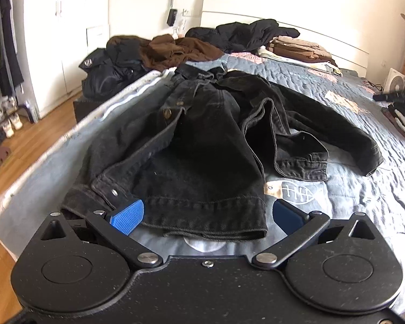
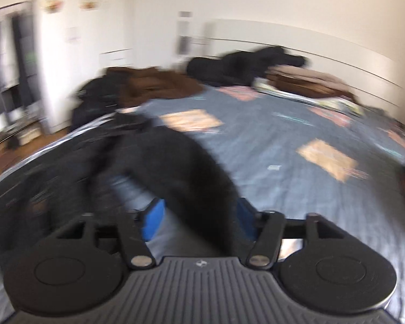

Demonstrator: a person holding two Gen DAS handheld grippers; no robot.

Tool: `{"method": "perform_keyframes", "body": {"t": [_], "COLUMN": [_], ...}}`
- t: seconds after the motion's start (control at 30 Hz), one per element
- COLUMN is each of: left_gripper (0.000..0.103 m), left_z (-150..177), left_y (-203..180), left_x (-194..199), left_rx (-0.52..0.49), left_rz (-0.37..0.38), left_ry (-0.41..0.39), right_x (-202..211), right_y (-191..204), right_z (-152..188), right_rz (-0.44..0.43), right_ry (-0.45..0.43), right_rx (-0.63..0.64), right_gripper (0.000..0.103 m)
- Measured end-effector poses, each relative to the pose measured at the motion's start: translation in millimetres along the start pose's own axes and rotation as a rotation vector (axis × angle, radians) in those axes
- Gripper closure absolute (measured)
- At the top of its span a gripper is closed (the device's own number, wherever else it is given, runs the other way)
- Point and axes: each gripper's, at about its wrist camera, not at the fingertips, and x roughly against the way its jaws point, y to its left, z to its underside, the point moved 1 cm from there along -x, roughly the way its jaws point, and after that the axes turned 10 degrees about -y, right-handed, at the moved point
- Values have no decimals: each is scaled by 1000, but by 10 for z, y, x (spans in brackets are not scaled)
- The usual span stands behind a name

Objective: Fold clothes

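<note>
Left of the black denim jacket point(image 1: 202, 135) the bed point(image 1: 364, 189) drops off close to its sleeve; right of the jacket the grey quilt lies bare and open. The left wrist view shows the jacket spread flat, hem nearest, with clothes piles point(image 1: 175, 48) beyond it. The left tool point(image 1: 206, 216) hangs low over the hem, jaws wide. The right view is blurred: the right tool point(image 2: 199, 221) stands parted around a black sleeve point(image 2: 181, 162), grip unclear.

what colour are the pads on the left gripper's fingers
Blue, with a fine ribbed texture; the left gripper pads show best in the left wrist view.
</note>
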Motion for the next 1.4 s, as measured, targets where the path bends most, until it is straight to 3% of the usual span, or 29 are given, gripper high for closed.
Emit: {"method": "perform_keyframes", "body": {"t": [0.13,0.27,0.3,0.5,0.57,0.77,0.83,0.87,0.97,1.4], "left_gripper": [0,0,0,0,0,0,0,0,0,0], "left_z": [50,72,80,160,179,228,244,254,255,132], "left_y": [-67,-108,-92,70,101,103,109,110,129,130], "left_x": [-14,31,36,-70,-107,-131,-138,-142,-127,68], "left_rx": [3,-33,-34,19,34,22,18,19,23,33], "left_rz": [23,36,35,-1,-8,-10,-14,-17,-25,-28], "left_ry": [9,1,0,27,36,50,55,58,58,20], "right_x": [-84,-458,-540,-1086,-1242,-1624,-1636,-1634,-1567,-296], "right_y": [673,1186,1215,649,548,680,719,718,603,55], "right_z": [311,700,767,887,917,1097,1145,1164,1182,233], "right_rz": [-129,-158,-161,-202,-211,-249,-212,-199,-248,-140], "right_ry": [40,82,105,259,264,354,337,335,345,207], "right_rx": [170,446,446,-95,-197,-342,-370,-397,-526,-297], "right_gripper": [34,34,34,34,34,35,45,59,71,77]}}
